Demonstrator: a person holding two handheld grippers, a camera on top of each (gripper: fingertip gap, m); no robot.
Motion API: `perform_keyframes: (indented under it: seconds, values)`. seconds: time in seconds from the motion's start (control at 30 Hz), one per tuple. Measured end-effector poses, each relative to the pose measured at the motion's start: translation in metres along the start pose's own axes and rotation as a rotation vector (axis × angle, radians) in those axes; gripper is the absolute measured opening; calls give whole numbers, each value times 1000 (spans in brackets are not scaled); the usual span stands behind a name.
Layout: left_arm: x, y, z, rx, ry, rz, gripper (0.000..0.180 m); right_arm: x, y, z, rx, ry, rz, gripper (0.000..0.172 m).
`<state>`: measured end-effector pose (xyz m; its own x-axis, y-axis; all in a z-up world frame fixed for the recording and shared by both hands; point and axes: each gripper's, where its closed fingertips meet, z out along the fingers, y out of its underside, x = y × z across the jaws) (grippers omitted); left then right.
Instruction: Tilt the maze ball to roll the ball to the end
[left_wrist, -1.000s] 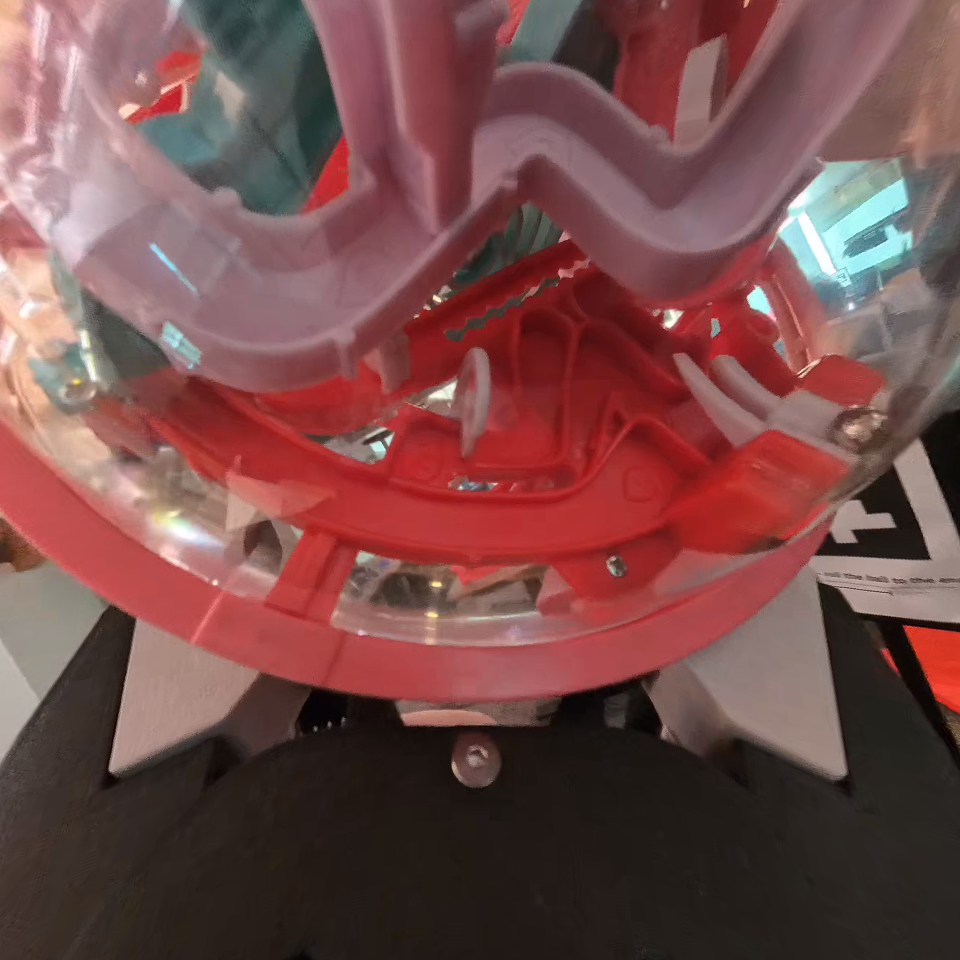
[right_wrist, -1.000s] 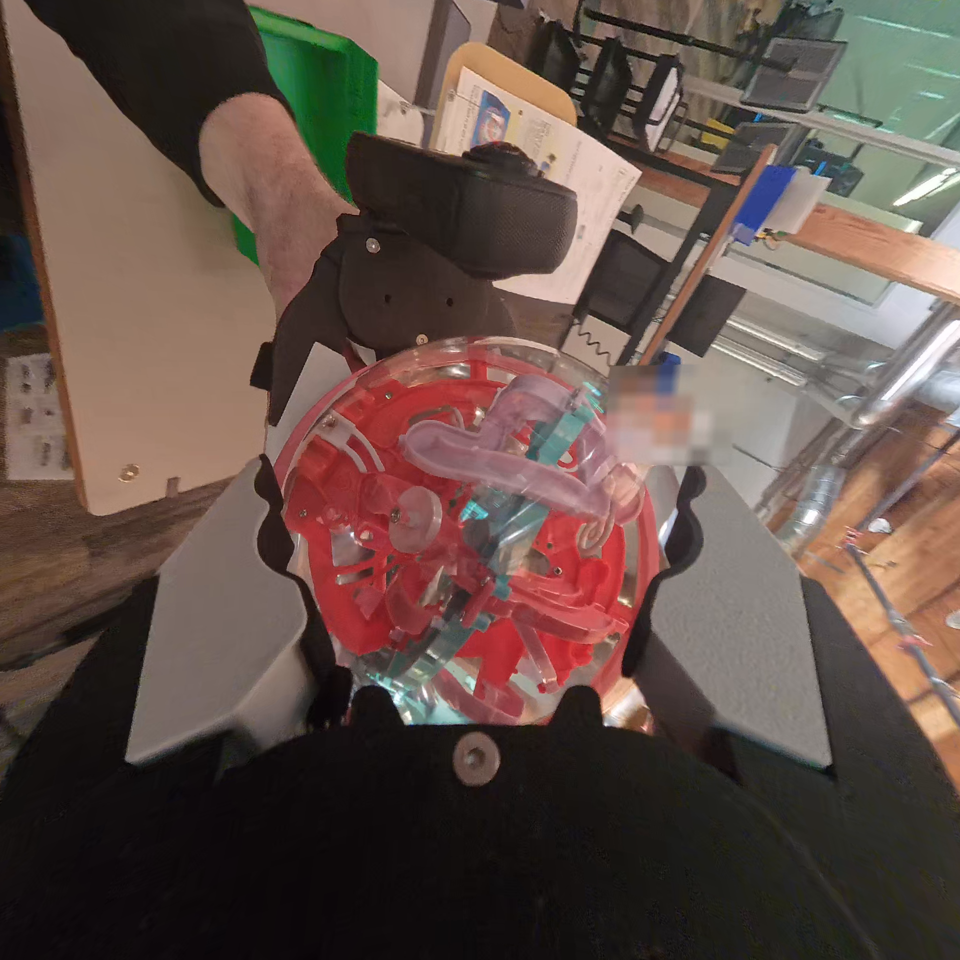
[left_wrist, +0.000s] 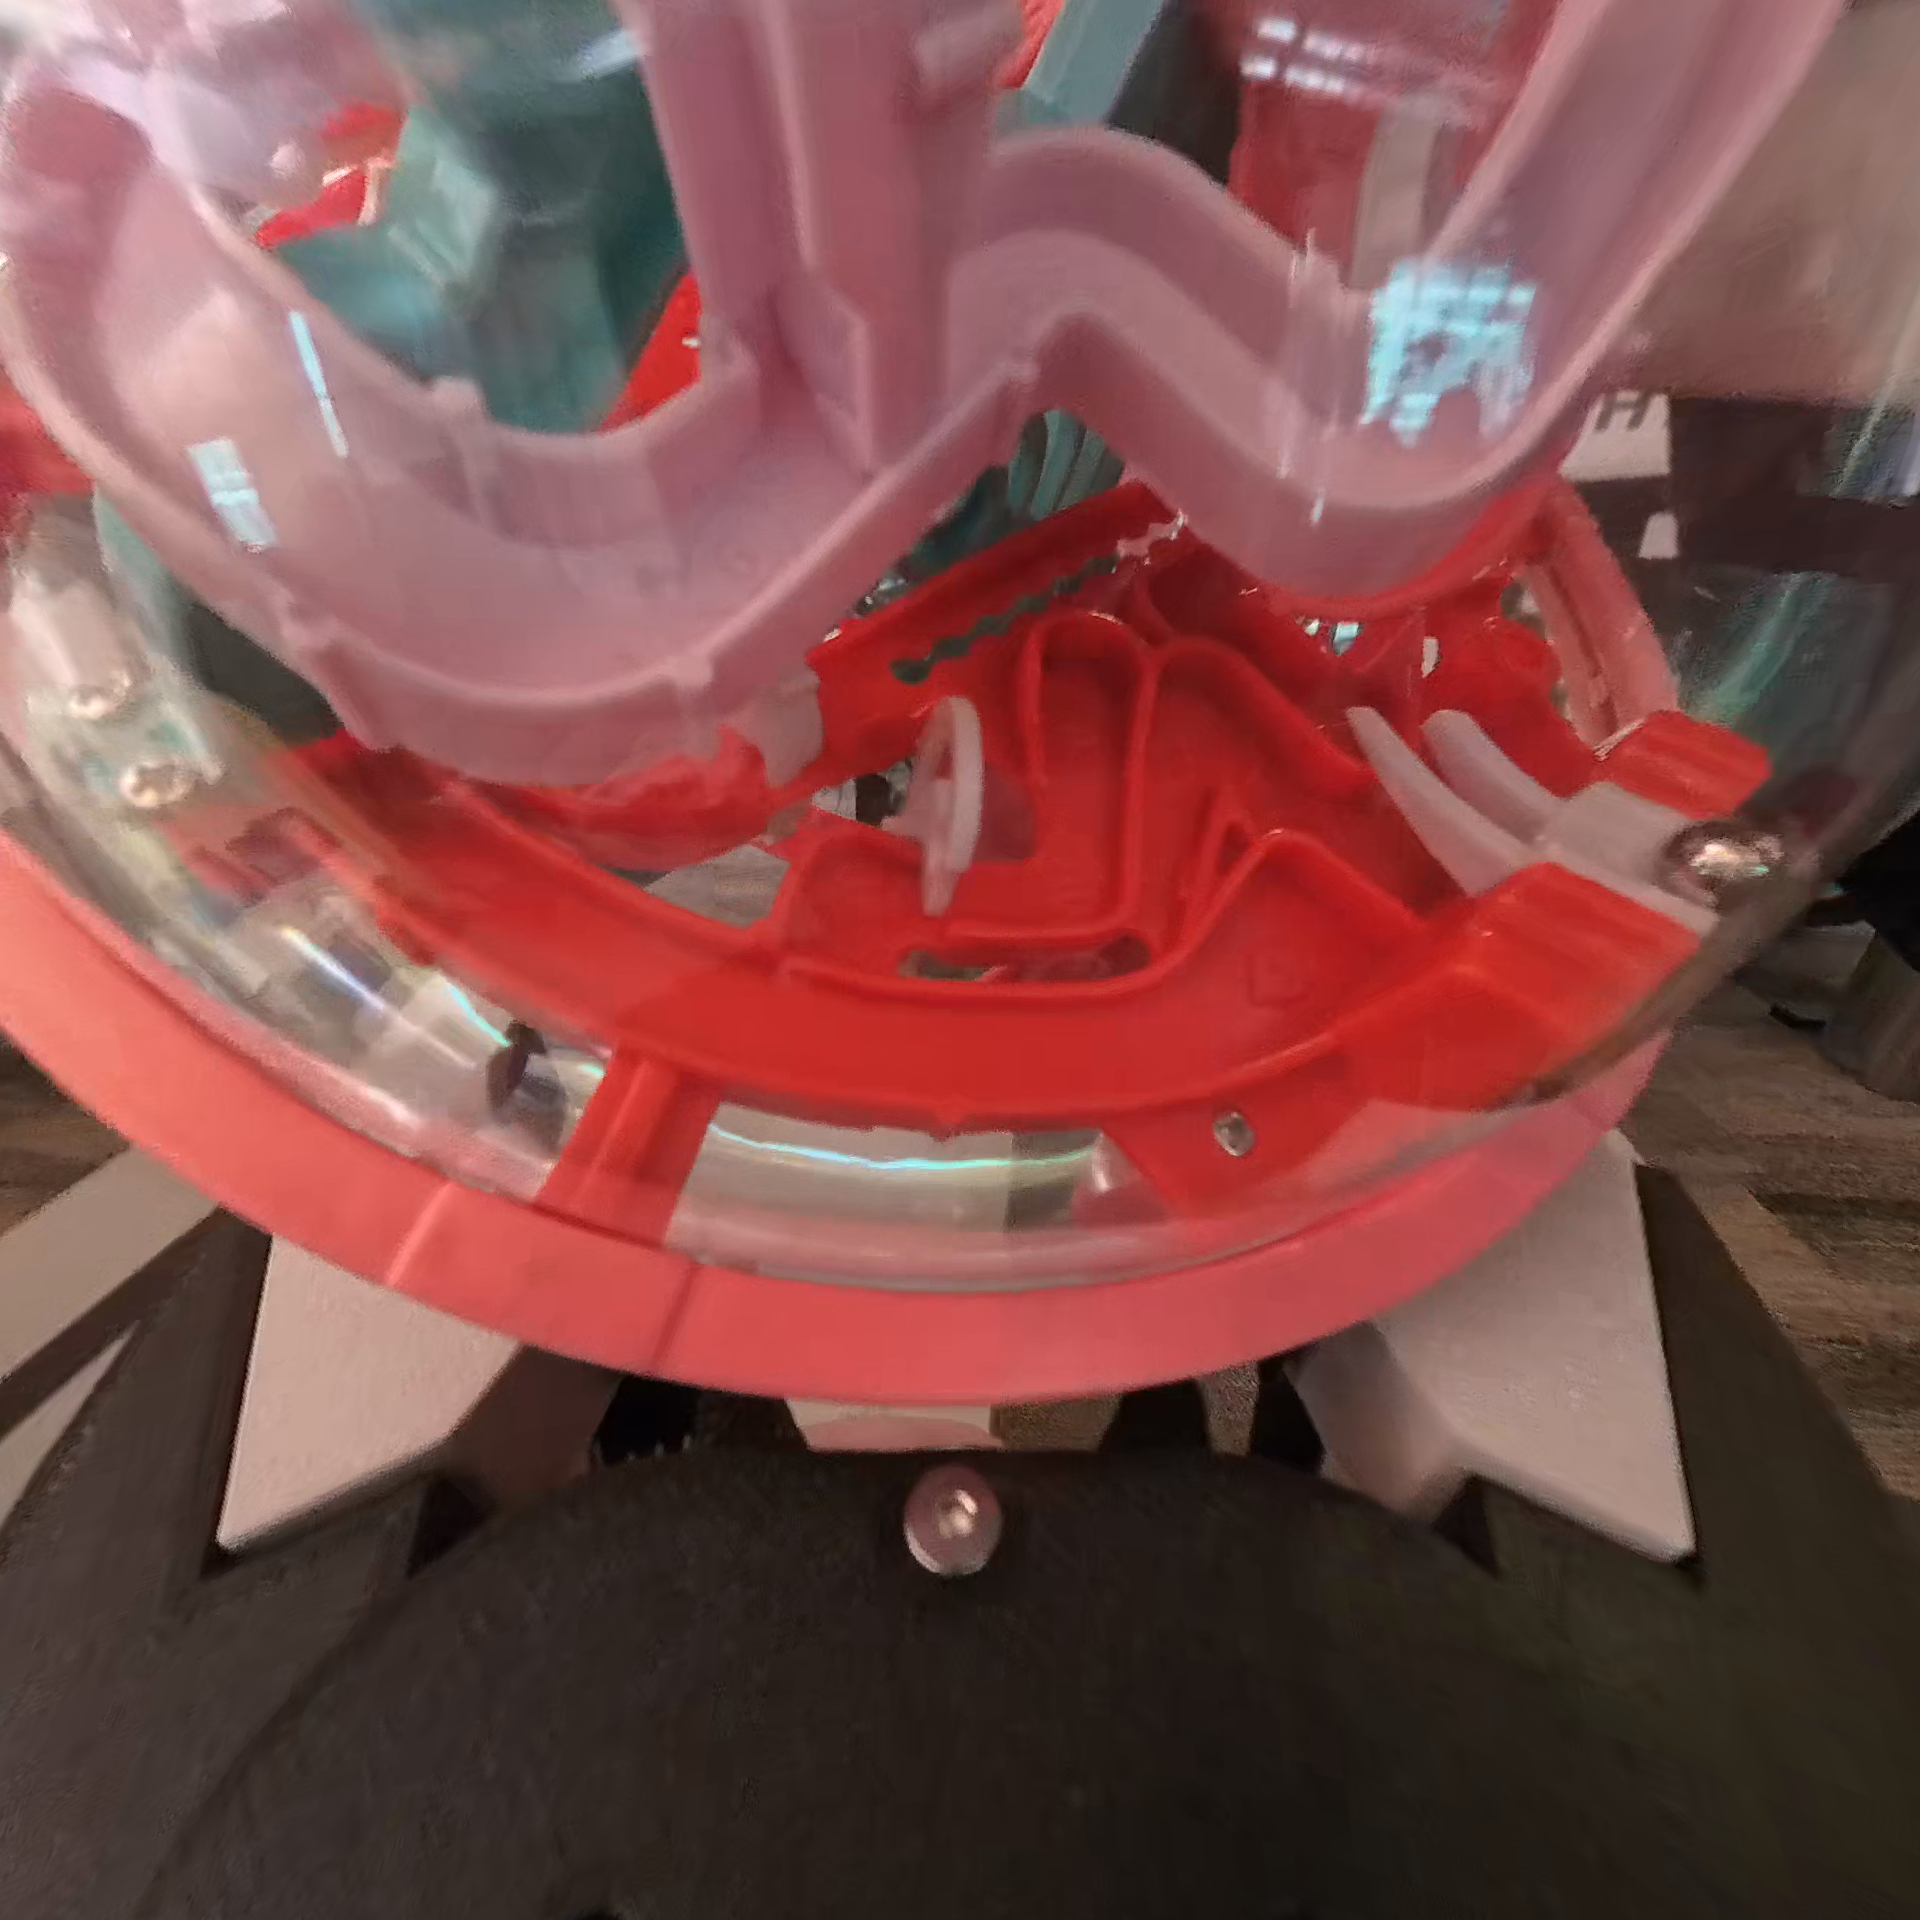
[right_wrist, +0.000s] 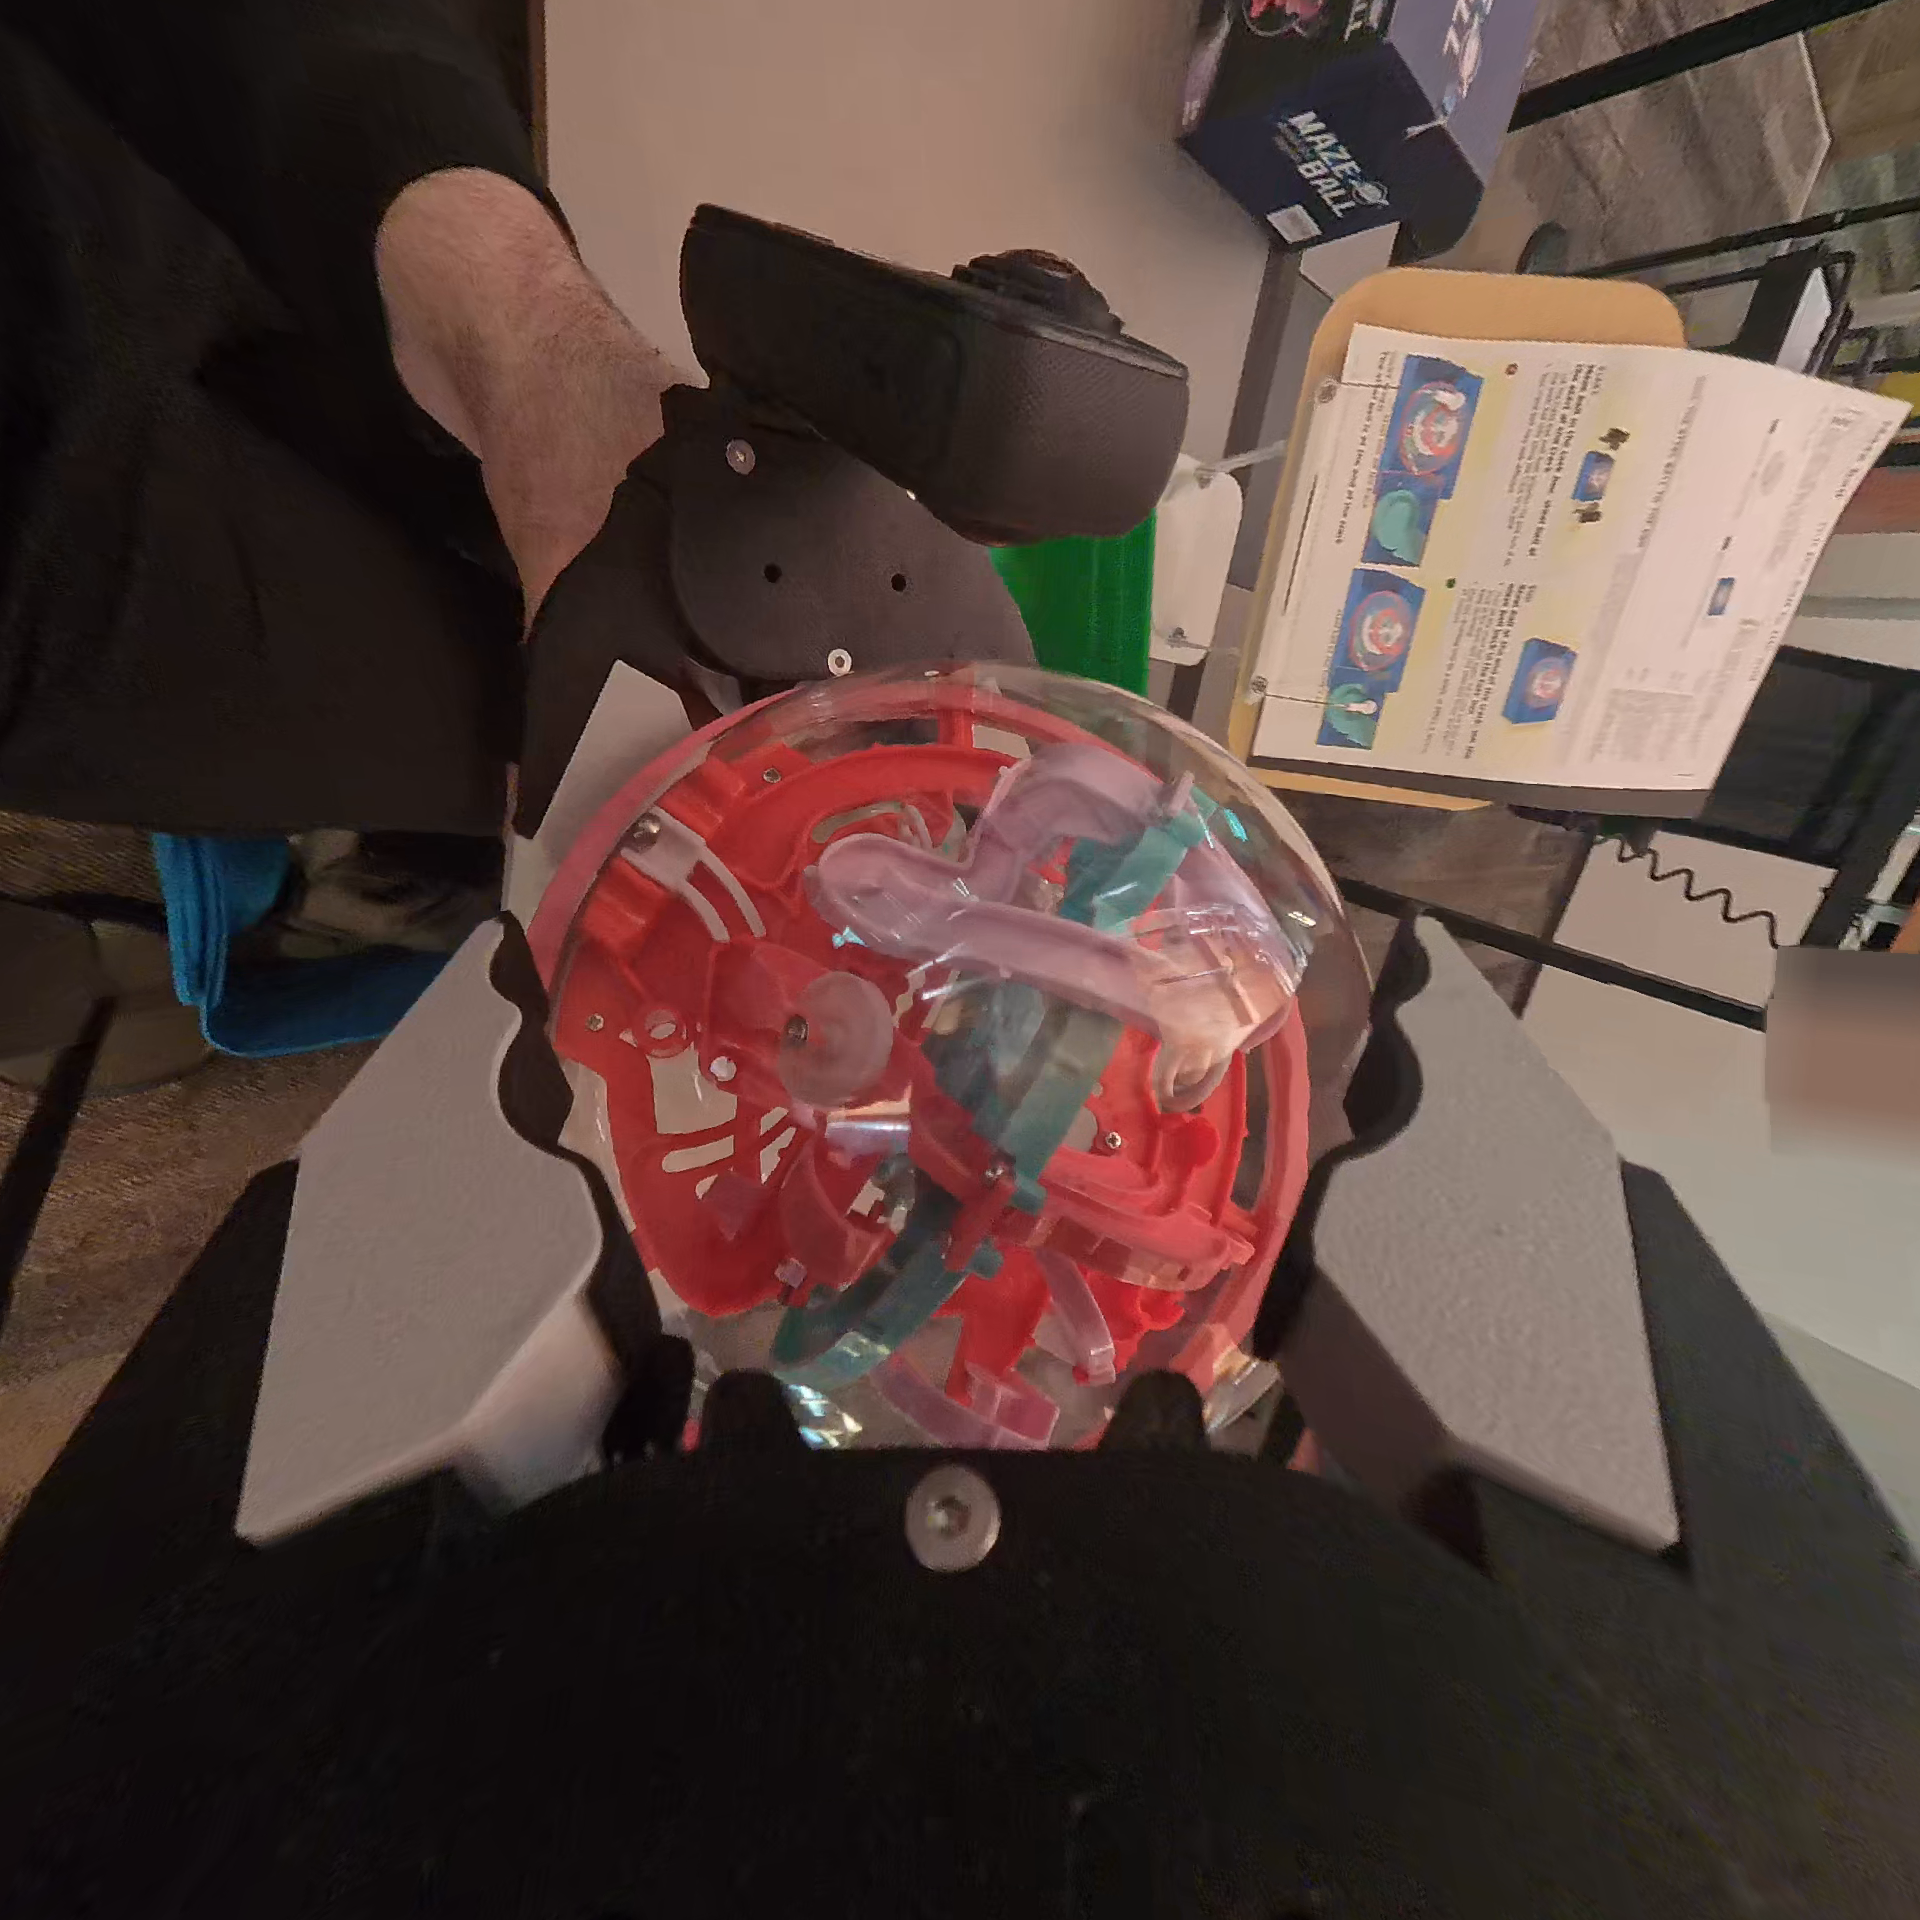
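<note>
The maze ball (right_wrist: 935, 1039) is a clear sphere with a red ring and red, lilac and teal tracks inside. My right gripper (right_wrist: 956, 987) is shut on it, with a grey finger (right_wrist: 416, 1195) pressed against each side. My left gripper (left_wrist: 960, 873) grips the same ball from the far side. The ball (left_wrist: 935, 727) fills the left wrist view and hides the fingertips; only the grey finger bases (left_wrist: 343, 1392) show under the red ring. The left gripper's black body (right_wrist: 831, 582) shows behind the ball in the right wrist view. The small steel ball (left_wrist: 1714, 857) sits on a white track piece by the shell and also shows in the right wrist view (right_wrist: 646, 831).
A person's hand (right_wrist: 499, 353) in a black sleeve holds the left gripper. Behind are a clipboard with a printed sheet (right_wrist: 1558, 561), a dark blue box (right_wrist: 1340, 125), a green object (right_wrist: 1081, 592) and a blue cloth (right_wrist: 229, 956) low at the left.
Both grippers have swung the maze ball round together; the background has shifted in both views. The steel ball stays on the same white track piece. Both grasps hold.
</note>
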<state>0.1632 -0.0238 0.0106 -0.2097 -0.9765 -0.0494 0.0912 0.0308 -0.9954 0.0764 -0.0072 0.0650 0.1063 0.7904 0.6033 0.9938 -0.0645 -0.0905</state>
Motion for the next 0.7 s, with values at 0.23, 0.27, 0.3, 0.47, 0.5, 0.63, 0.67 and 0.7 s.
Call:
perform_keyframes:
  seconds: [0.23,0.27,0.3,0.47,0.5,0.63,0.67,0.7]
  values:
    - [8,54,7,-98,8,-53,153,-29,21,32,77,-35,74,152]
    - [8,60,8,-108,5,-56,153,-32,24,36,88,-35,81,152]
    - [8,67,9,-122,6,-62,154,-35,27,40,98,-38,91,152]
    - [12,97,12,-178,23,-118,154,-49,38,61,140,-83,148,152]
    - [12,102,12,-190,25,-130,153,-51,40,65,148,-92,157,152]
    - [16,124,10,-232,34,-182,156,-62,45,79,178,-137,197,152]
    - [18,129,10,-242,39,-198,157,-64,46,83,181,-151,207,152]
    - [20,134,10,-249,45,-213,158,-67,48,87,185,-164,217,153]
